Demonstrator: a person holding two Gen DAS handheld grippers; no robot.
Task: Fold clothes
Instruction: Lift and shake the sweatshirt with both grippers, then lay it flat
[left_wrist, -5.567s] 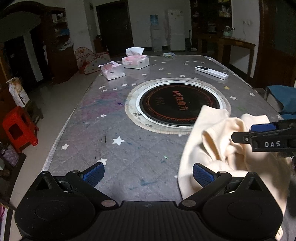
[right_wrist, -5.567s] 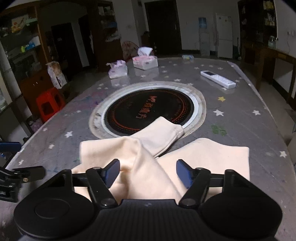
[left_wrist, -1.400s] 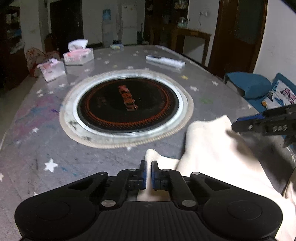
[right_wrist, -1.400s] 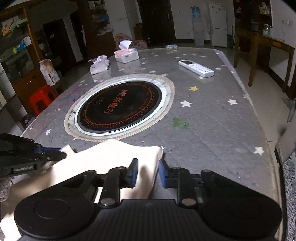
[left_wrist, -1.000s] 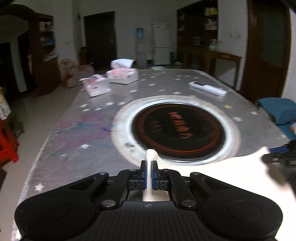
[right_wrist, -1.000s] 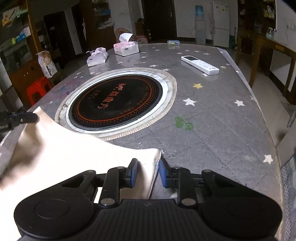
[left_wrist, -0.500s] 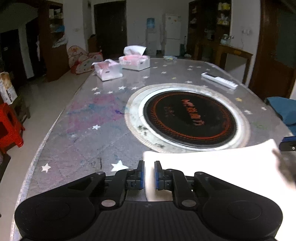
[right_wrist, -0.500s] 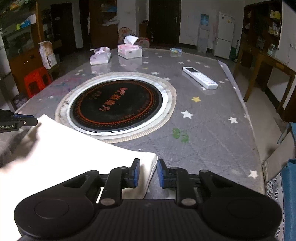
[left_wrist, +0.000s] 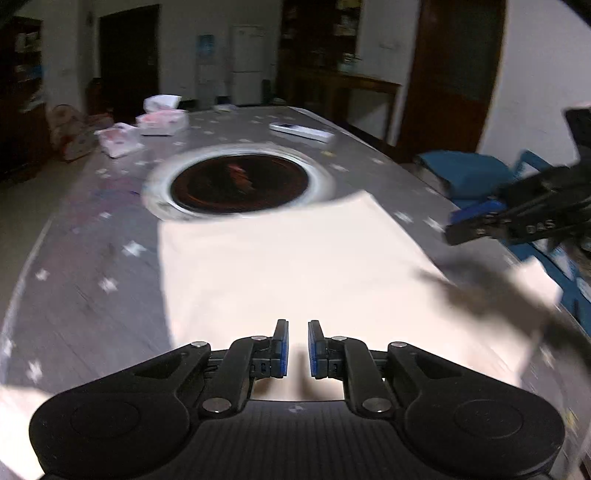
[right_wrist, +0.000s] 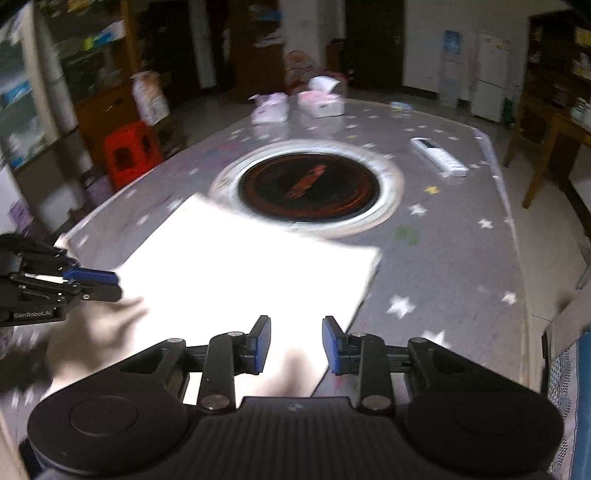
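The cream garment (left_wrist: 295, 266) lies spread flat on the starred table (right_wrist: 461, 236), long axis running 9 to 3 o'clock, at 12 o'clock from both the left gripper (left_wrist: 294, 349) and right gripper (right_wrist: 295, 345), each slightly spread and holding nothing, about equally near.

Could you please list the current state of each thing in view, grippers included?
Cream garment: spread flat on the table, near the round cooktop inset, held by neither gripper.
Left gripper: slightly open, above the garment, gripping nothing.
Right gripper: open wider, above the garment's near edge, gripping nothing.
Remote control: lying flat on the table.
Tissue box: upright, a tissue sticking out.
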